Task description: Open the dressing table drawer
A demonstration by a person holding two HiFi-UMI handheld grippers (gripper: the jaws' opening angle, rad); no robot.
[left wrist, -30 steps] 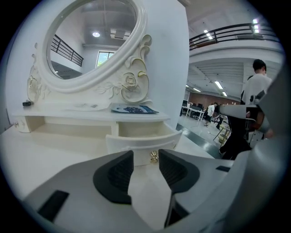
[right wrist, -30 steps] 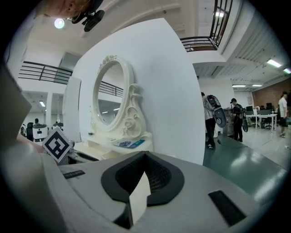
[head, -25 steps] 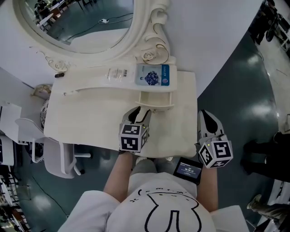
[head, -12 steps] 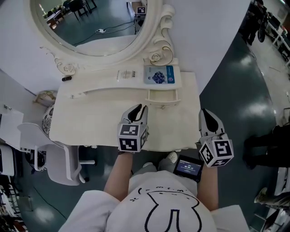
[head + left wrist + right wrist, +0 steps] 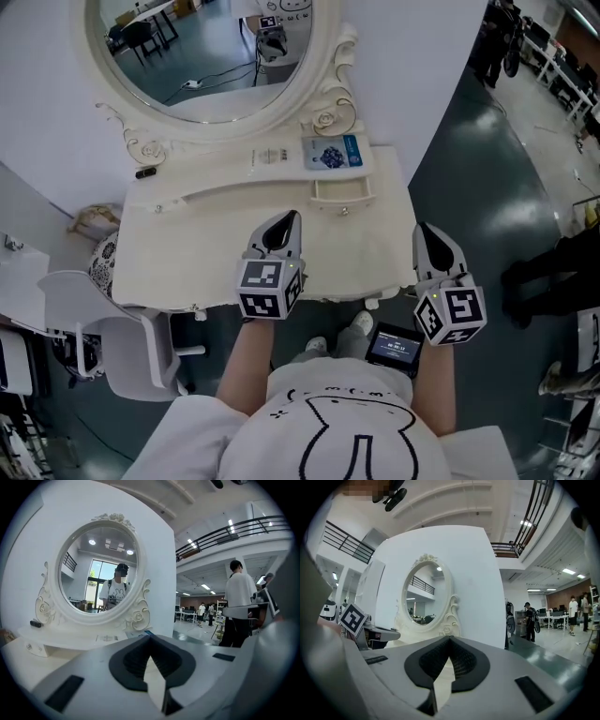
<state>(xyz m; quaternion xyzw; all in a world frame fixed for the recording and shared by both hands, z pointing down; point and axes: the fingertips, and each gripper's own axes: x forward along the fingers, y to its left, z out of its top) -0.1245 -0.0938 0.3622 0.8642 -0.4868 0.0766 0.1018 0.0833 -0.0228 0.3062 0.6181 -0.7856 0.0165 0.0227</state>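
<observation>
Our left gripper (image 5: pixel 285 218) has come back from the drawer (image 5: pixel 342 191). A second ago its tips sat right at the drawer's front with the jaws spread wide. Now it hangs over the middle of the dressing table (image 5: pixel 178 258), clearly apart from the drawer. Its jaws have just been closing, and in the left gripper view they meet at the tips with nothing between them.

Our right gripper (image 5: pixel 425 231) has drawn back too and hovers past the right edge of the surface. Its jaws are also closed tip to tip and hold nothing.

The drawer itself has not gone back in. It stands pulled out from the low shelf (image 5: pixel 225 184) under the mirror (image 5: pixel 206 56), just in front of the blue packet (image 5: pixel 333 152), and we can see down into its pale, bare inside.

We judge from this that the opening is done. The left jaws have let go, the drawer stays out on its own, and both grippers are clear of it, so little seems left beyond leaving the table alone.
</observation>
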